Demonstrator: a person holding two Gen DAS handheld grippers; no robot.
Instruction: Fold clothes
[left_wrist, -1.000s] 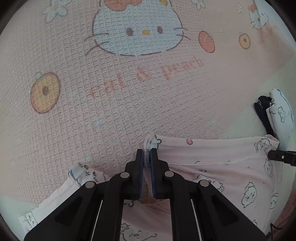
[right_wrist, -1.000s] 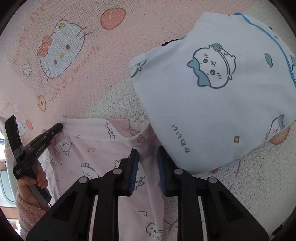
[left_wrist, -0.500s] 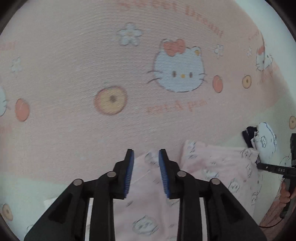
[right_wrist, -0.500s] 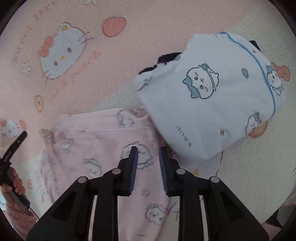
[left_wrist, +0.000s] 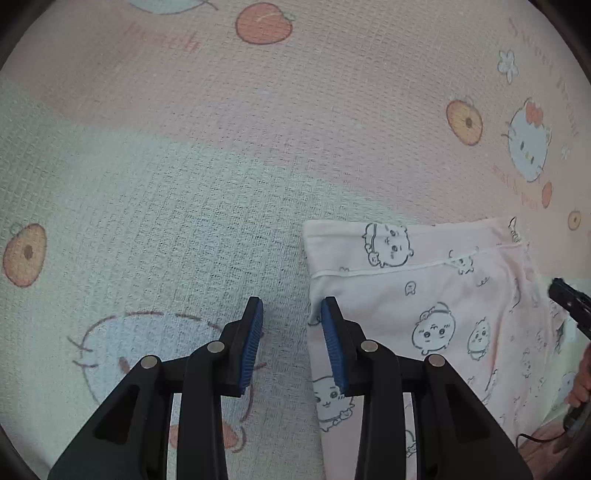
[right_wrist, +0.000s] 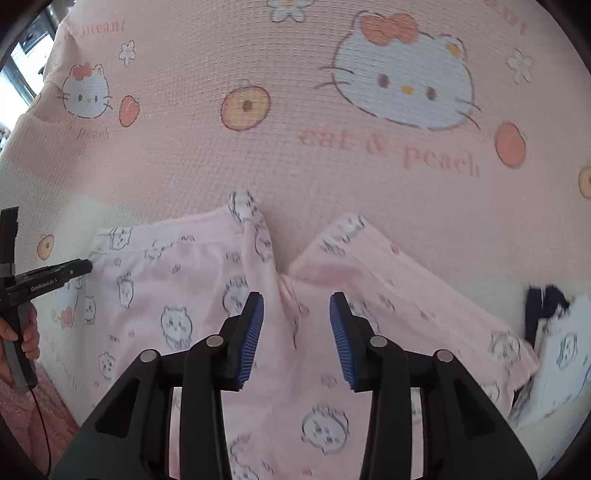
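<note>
Under both cameras I see a waffle-textured blanket (left_wrist: 332, 140) printed with cartoon cat faces, peaches, small flowers and the words "cat & peach", pink over most of its spread and paler toward nine o'clock in my left wrist view. The pink garment (left_wrist: 436, 317), covered in small outlined cartoon animals, lies on that blanket; in the left view it fills the area from three to five o'clock, its left edge running just beside my right-hand pad. My left gripper (left_wrist: 291, 332) points steeply down with its jaws apart and nothing between them, only bare blanket showing in the gap; its blue ribbed pads (left_wrist: 253, 343) touch no cloth that I can make out. In the right wrist view the same garment (right_wrist: 177, 288) spreads from nine o'clock across the centre to four o'clock, with a raised fold peaking at about twelve o'clock from the gripper tips. My right gripper (right_wrist: 295, 332) hangs above it with its jaws opening, pink fabric visible in the gap below, but the pads are not pressing on it. A white garment with blue cartoon prints (right_wrist: 565, 354) and a dark piece of cloth (right_wrist: 543, 306) sit at three o'clock. At nine o'clock a hand (right_wrist: 26, 336) holds the other gripper's handle.
</note>
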